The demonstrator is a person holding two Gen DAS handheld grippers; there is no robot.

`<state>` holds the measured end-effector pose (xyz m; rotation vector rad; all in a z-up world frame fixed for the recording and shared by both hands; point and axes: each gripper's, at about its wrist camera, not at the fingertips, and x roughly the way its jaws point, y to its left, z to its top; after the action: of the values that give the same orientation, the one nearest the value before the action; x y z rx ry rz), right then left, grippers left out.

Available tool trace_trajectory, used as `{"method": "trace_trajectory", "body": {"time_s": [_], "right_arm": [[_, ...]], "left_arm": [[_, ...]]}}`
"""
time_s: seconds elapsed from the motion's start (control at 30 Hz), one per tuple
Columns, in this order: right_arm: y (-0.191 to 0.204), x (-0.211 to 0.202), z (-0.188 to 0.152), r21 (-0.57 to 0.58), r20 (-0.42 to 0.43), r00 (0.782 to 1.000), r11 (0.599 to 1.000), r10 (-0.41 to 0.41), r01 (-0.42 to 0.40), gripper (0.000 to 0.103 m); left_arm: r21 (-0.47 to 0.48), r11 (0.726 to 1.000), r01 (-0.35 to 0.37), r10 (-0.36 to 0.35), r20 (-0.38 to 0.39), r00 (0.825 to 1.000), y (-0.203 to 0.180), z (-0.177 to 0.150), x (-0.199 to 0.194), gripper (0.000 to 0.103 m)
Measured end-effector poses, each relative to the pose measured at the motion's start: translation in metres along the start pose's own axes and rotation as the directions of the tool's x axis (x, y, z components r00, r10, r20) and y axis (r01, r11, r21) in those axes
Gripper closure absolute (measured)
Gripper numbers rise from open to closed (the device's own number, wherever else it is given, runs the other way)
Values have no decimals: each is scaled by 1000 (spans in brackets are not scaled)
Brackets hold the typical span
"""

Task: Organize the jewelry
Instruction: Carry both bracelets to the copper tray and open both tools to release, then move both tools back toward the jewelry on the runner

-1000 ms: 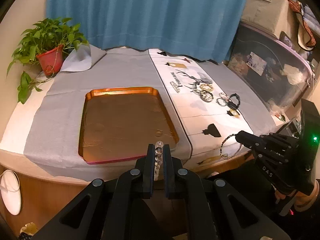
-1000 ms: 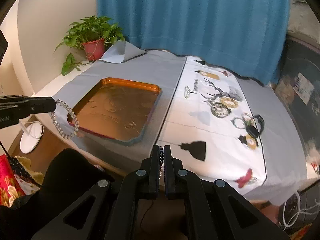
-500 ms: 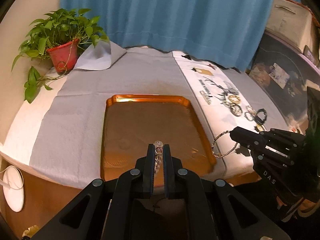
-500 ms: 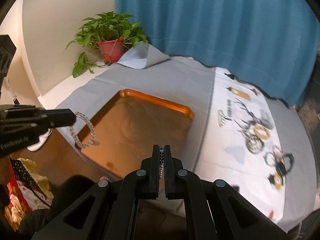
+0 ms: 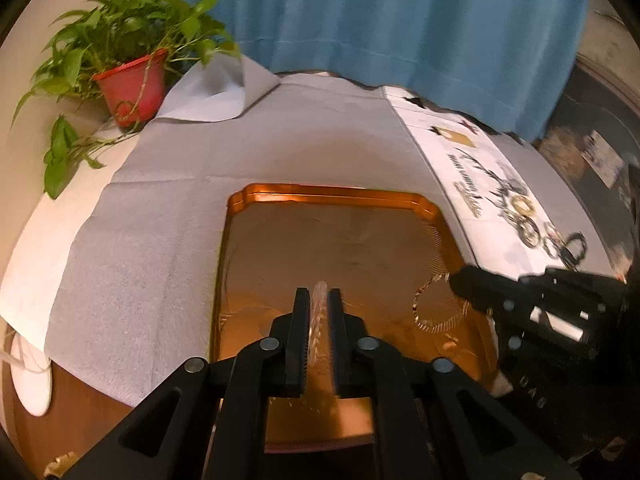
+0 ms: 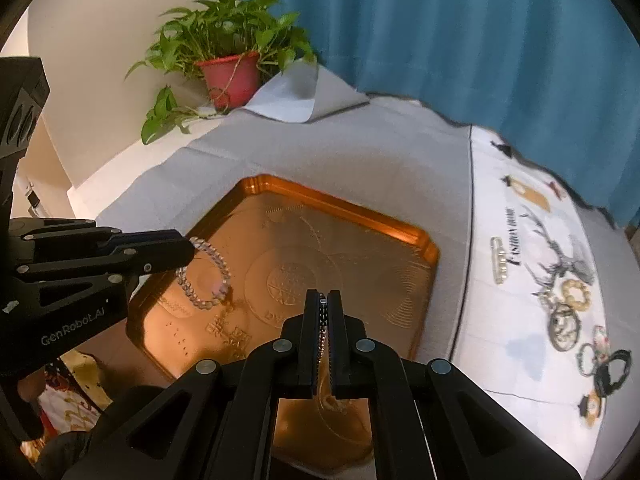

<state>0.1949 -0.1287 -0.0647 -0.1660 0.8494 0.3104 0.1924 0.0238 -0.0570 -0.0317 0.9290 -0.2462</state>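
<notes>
Left tongs opening around clear bead bracelet over orange tray; right tongs clamping chain bracelet (beads risking bouncing out).

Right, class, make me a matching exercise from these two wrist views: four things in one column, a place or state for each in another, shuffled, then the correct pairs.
Things:
1. clear bead bracelet
2. thin chain bracelet
3. potted plant
4. loose jewelry pile

Places:
A. on the white printed cloth
B. hanging from the right gripper
C. at the table's far corner
D. between the left gripper's opening jaws

Pairs: 1-D, 2-B, 3-C, 4-A
</notes>
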Motion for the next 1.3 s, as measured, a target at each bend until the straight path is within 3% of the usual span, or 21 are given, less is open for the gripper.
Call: {"method": "trace_trajectory", "body": {"time_s": [0.03,0.07,0.1,0.13,0.2,0.43,0.73,0.87,1.07,1.2,1.3], "right_arm": [[0,6,-1,-5,-25,1000,1000,-7,6,94],[0,12,-3,-9,-55,998,1000,-15,15,90],[-1,16,-6,-12,-79,997,1000,-24,24,72],[-2,18,-11,-9,-88,996,999,-32,32,45],[-4,13,-20,-4,-71,996,998,-55,55,27],[-4,-14,-53,-1,-95,992,996,-85,86,26],[-4,-81,-75,59,-36,992,991,-118,120,26],[-3,-112,-83,81,0,992,988,-130,129,26],[5,-155,-98,95,61,988,986,-140,134,25],[8,-183,-111,107,99,984,985,-145,134,24],[9,-205,-120,119,137,979,984,-150,134,23]], "left_arm": [[-11,1000,-9,9,-8,1000,2,0,3,48],[-23,999,-29,28,-17,999,4,0,5,27],[-41,997,-67,67,-18,998,6,-1,5,3],[-51,994,-93,93,-3,996,8,-2,3,2],[-52,992,-111,113,20,993,10,-6,-2,2],[-52,987,-149,148,-22,989,7,-27,-16,2],[-9,986,-169,169,42,985,-20,-60,-69,1],[0,985,-173,172,111,979,-32,-72,-102,1],[25,983,-183,171,252,953,-56,-86,-156,1],[74,967,-244,208,324,923,-78,-94,-184,1],[64,968,-244,203,380,902,-87,-102,-205,1]]}}
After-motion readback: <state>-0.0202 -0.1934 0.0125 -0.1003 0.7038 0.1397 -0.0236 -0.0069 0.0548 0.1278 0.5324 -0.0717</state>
